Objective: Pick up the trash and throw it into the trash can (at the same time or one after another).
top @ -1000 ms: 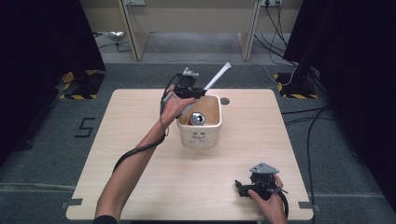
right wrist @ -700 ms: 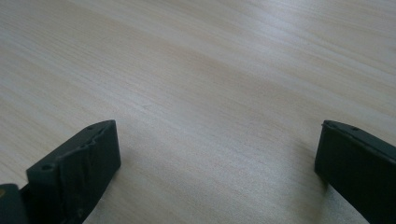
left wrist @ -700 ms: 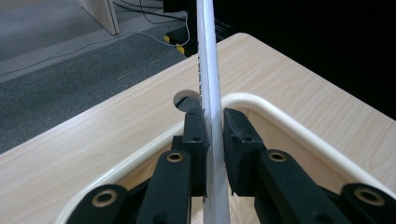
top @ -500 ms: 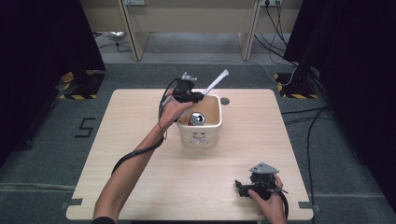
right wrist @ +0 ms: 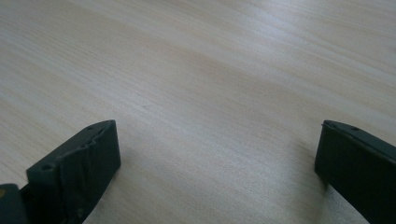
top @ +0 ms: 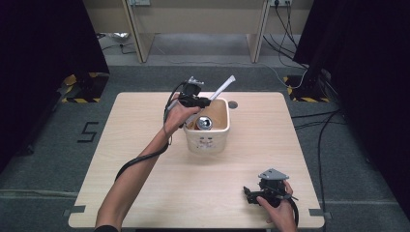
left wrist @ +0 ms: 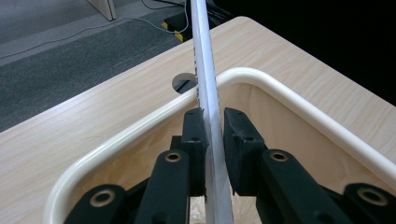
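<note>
The left gripper [top: 205, 101] pinches a long flat white plastic strip [left wrist: 205, 84] above the cream plastic bin's rounded rim [left wrist: 289, 100]. The high view shows a silver can [top: 204, 123] inside. The right gripper [top: 249, 195] gapes wide over bare wooden table [right wrist: 196, 70].

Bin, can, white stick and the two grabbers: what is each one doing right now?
Bin: upright on the table, open top.
Can: inside the bin.
White stick: clamped, sticking out over the bin's rim.
Left gripper: jaws shut on the stick.
Right gripper: jaws wide open, nothing held, over the table.
</note>
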